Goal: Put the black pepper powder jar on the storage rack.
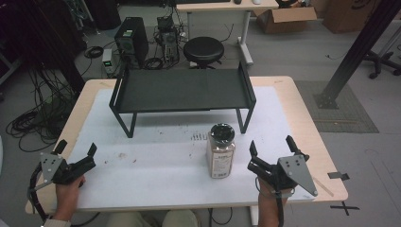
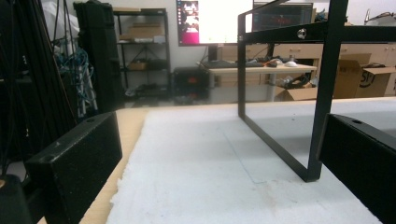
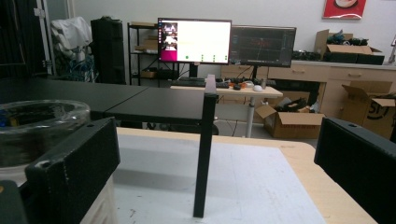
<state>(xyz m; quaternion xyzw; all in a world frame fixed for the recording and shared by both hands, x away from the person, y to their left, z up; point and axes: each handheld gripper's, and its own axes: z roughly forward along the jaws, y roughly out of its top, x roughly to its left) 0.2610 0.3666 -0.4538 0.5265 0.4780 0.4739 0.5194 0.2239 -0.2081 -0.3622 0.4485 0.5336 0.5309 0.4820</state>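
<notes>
Your left gripper [image 1: 75, 152] rests at the table's [image 1: 302, 118] near-left edge, jaws wide and empty. The tall clear jar [image 1: 221, 151], seemingly filled with pale grains, stands just left of your right gripper [image 1: 271, 146], its jaws spread wide too.

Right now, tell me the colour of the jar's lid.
Black, on the jar beside the right gripper; the high view shows it best.

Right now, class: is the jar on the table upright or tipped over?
Upright. The jar stands on its base on the white mat, with its dark lid facing up.
</notes>
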